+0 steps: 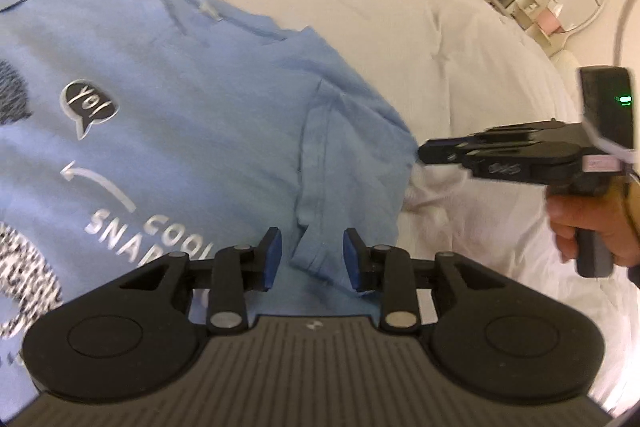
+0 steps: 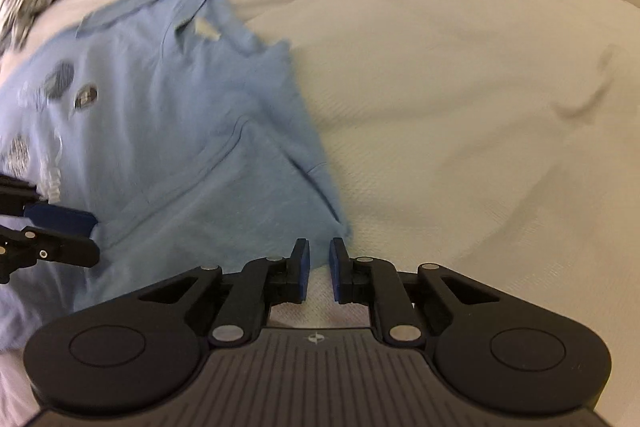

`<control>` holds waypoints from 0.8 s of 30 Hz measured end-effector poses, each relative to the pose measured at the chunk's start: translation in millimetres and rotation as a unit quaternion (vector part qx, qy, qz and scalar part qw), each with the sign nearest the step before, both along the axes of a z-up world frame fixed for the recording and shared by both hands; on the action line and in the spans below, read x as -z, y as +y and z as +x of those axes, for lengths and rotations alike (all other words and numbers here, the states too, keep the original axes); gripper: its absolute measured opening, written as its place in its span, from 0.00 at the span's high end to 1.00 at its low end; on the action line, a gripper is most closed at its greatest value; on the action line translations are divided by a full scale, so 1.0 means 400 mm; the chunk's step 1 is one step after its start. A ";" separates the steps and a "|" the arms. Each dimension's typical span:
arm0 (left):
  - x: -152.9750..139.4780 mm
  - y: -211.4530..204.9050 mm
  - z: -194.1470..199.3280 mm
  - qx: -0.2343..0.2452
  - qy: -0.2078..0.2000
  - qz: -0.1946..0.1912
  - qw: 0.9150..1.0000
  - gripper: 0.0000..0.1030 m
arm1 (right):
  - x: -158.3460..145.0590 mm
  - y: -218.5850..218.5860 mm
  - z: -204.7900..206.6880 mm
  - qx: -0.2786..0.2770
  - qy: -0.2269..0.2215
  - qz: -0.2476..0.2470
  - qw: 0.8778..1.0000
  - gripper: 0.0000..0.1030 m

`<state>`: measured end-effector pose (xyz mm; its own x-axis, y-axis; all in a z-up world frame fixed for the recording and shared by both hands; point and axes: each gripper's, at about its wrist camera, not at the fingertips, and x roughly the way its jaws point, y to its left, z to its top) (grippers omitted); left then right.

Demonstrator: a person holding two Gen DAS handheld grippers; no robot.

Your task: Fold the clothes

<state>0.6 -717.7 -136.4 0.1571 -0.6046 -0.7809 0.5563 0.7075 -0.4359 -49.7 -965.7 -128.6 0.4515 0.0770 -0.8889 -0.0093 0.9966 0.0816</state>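
A: The blue T-shirt (image 1: 180,115) lay print-up on the white duvet (image 1: 400,7), sleeve (image 1: 352,163) turned in toward the chest. Early days, I'd judge; body not yet folded.

B: And the left gripper (image 1: 312,255)?

A: Over the shirt's sleeve hem, fingers well apart, holding nothing. The right gripper (image 2: 319,267) sat at the shirt's outer edge, a narrow gap between its pads, cloth just beyond the tips; no grasp that I could make out.

B: Any basket or box near the shirt?

A: None showed.
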 end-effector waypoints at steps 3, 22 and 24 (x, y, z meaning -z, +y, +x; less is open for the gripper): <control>-0.007 0.003 -0.017 0.003 -0.008 0.018 1.000 0.73 | -0.041 0.025 -0.028 0.016 -0.020 0.022 0.999 0.83; 0.002 -0.071 -0.032 0.090 -0.099 0.099 0.986 0.72 | -0.029 0.200 -0.096 -0.016 -0.016 0.036 0.999 0.84; 0.003 -0.064 -0.036 0.089 -0.105 0.102 0.985 0.72 | -0.006 0.201 -0.059 -0.029 -0.029 0.027 0.999 0.84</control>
